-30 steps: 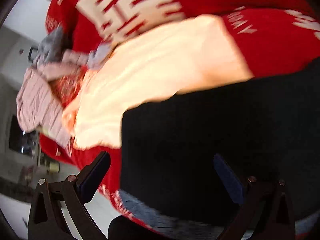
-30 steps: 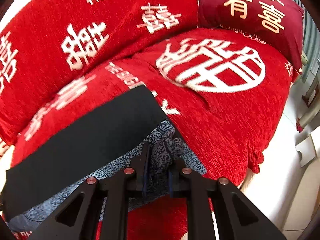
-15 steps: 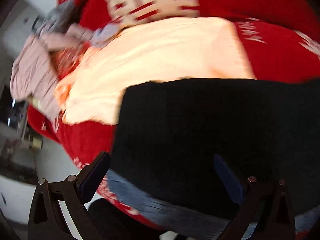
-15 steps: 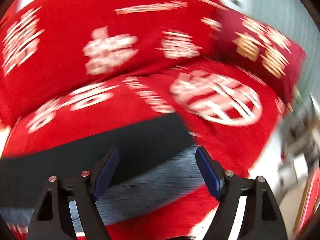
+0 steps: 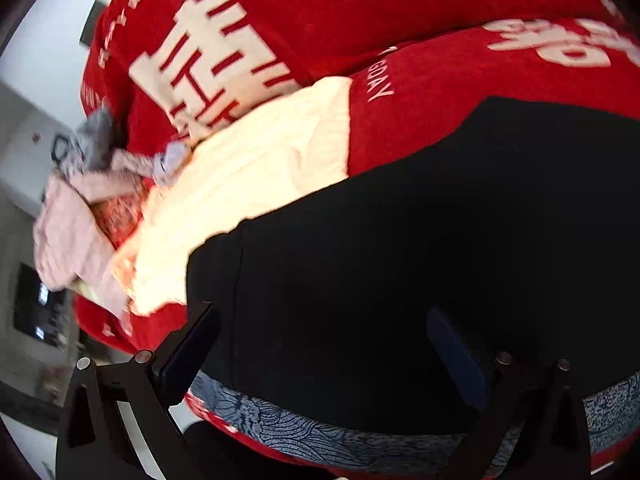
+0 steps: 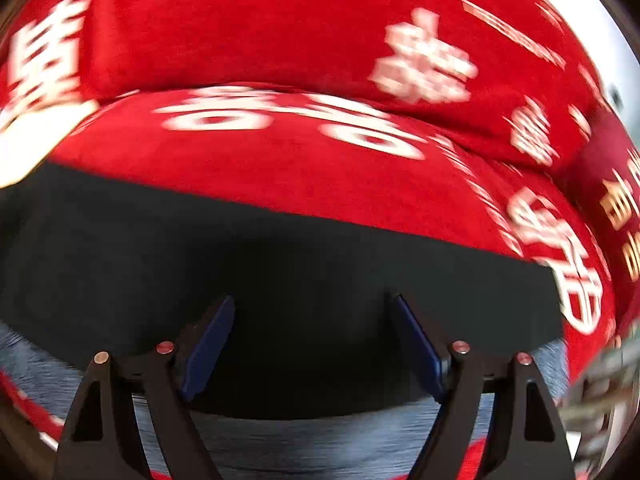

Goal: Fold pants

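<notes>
The pants lie flat on a red sofa cover, with the black side (image 5: 420,240) up and a blue-grey patterned layer (image 5: 320,436) showing along the near edge. In the right wrist view the black side (image 6: 260,264) spreads across the frame with the patterned layer (image 6: 320,440) below it. My left gripper (image 5: 320,344) is open and empty above the left end of the pants. My right gripper (image 6: 312,340) is open and empty above the right part of the pants.
A cream garment (image 5: 256,184) lies just left of the pants, with pink and grey clothes (image 5: 76,220) piled beyond it. The red sofa cover (image 6: 280,168) with white characters has a back cushion (image 6: 280,28) behind. The sofa's front edge is close below the grippers.
My right gripper let go of the patterned cloth, opened, and swung left over the pants. My left gripper stayed open and shifted a little over the left end.
</notes>
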`<state>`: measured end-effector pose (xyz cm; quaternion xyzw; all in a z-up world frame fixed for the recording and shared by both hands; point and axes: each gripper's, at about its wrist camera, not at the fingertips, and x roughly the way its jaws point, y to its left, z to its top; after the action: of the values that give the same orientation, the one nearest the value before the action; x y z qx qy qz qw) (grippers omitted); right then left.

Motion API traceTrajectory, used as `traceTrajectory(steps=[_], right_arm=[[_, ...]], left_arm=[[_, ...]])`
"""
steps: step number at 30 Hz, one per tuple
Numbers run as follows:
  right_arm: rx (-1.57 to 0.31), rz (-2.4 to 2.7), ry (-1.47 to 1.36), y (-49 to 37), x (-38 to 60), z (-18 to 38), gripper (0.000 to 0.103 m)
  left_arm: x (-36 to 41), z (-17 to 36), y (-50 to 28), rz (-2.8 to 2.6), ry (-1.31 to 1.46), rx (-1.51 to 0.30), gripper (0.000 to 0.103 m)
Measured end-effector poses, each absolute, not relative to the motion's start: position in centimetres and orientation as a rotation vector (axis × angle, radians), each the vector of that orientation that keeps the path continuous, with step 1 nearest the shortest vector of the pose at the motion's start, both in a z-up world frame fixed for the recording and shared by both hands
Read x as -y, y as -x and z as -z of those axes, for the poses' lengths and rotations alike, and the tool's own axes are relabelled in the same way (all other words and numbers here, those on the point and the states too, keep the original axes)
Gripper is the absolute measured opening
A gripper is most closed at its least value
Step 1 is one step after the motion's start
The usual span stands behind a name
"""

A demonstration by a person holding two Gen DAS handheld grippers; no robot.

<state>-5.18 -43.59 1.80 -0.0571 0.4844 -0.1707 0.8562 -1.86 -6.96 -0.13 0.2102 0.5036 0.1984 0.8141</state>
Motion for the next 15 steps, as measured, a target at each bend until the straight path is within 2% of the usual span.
traceTrajectory(steps=[8,12,15], right_arm=[[-1.032,0.631,-0.108,10.7,58.3,-1.8,0.087],[-1.017,0.678,-0.181,12.5,60.7,-1.9,0.089],[-1.008,0.687,-0.12,12.4,59.7,-2.1,0.089]], left_arm=[[6.3,0.0,2.7,-0.41,-0.4,-1.067,0.103],[5.7,-0.5,2.6,-0.445,-0.375,-1.075,0.103],[5.0,-0.6,2.5,-0.438,-0.343,-1.093,0.103]])
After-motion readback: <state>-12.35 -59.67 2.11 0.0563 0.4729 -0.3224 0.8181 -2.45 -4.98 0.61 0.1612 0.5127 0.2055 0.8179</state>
